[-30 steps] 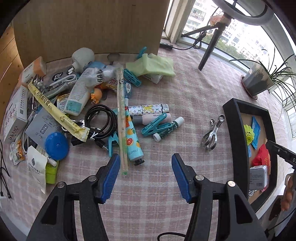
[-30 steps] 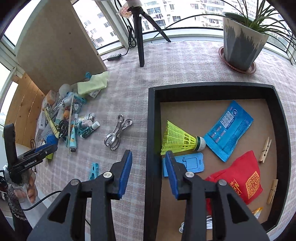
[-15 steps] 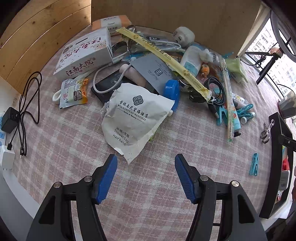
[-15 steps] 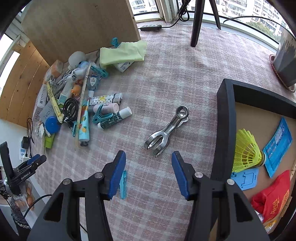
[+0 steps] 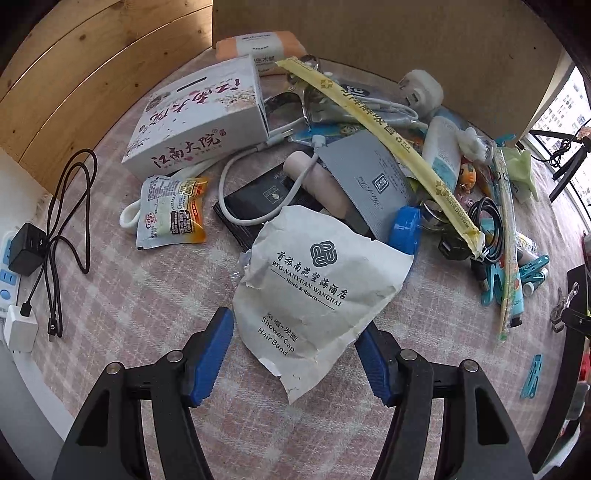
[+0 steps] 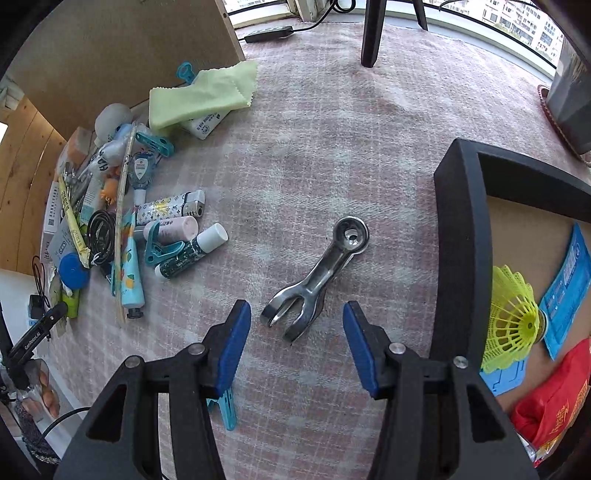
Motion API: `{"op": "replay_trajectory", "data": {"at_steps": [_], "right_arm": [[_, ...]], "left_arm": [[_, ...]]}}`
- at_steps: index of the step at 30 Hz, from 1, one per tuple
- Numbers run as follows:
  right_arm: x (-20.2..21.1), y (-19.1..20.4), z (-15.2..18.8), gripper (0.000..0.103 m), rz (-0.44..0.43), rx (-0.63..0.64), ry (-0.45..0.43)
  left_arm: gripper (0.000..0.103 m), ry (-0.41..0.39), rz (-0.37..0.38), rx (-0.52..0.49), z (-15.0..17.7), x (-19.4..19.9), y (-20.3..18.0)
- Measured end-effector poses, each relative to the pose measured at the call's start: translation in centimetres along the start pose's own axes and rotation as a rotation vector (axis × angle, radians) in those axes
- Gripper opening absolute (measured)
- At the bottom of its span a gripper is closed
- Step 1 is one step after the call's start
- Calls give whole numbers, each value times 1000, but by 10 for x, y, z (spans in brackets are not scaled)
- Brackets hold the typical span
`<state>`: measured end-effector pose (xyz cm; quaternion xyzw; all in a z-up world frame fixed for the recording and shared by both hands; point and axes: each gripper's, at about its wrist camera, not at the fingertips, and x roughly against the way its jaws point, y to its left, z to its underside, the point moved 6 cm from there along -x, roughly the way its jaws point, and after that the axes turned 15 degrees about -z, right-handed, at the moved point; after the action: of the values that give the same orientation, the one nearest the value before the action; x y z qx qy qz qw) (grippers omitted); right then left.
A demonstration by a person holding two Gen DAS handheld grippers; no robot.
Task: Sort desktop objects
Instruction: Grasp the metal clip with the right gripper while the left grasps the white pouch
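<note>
My left gripper (image 5: 295, 356) is open, its blue pads on either side of the near end of a white paper shower-cap packet (image 5: 317, 288) that lies on the checked cloth. Behind the packet is a heap of desk objects with a white printed box (image 5: 201, 122) and a long yellow chopstick sleeve (image 5: 380, 127). My right gripper (image 6: 297, 345) is open, its pads flanking the forked end of a steel clip (image 6: 317, 277). The black tray (image 6: 461, 258) at the right holds a yellow shuttlecock (image 6: 511, 317), a blue sachet and a red bag.
A black cable (image 5: 70, 221) and chargers lie at the table's left edge. A teal peg (image 6: 225, 406) lies under my right gripper's left finger. A tripod leg (image 6: 371, 33) and a plant pot (image 6: 570, 99) stand at the back. A wooden board (image 5: 369, 33) backs the heap.
My left gripper swung from the tubes to the left side of the heap and closed in on the shower-cap packet. My right gripper left the tray and moved down to the steel clip.
</note>
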<state>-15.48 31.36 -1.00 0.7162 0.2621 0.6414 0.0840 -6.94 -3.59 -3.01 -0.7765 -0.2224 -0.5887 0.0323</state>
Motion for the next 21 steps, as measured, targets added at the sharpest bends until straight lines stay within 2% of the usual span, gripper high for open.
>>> {"op": "replay_trajectory", "data": {"at_steps": [3, 8, 10, 15, 19, 21], "right_arm": [[-3, -1, -3, 51, 7, 2, 4], [-8, -5, -8, 51, 2, -19, 12], [-9, -7, -11, 51, -10, -27, 15], [-10, -8, -21, 50, -8, -26, 12], [-11, -8, -26, 27, -16, -24, 15], [-12, -3, -29, 26, -28, -29, 12]], "left_arm": [[56, -19, -8, 16, -9, 2, 11], [54, -17, 4, 33, -17, 0, 20], [43, -4, 0, 37, -20, -5, 22], [26, 16, -1, 46, -22, -15, 27], [11, 22, 16, 57, -23, -20, 29], [10, 20, 18, 62, -23, -20, 30]]}}
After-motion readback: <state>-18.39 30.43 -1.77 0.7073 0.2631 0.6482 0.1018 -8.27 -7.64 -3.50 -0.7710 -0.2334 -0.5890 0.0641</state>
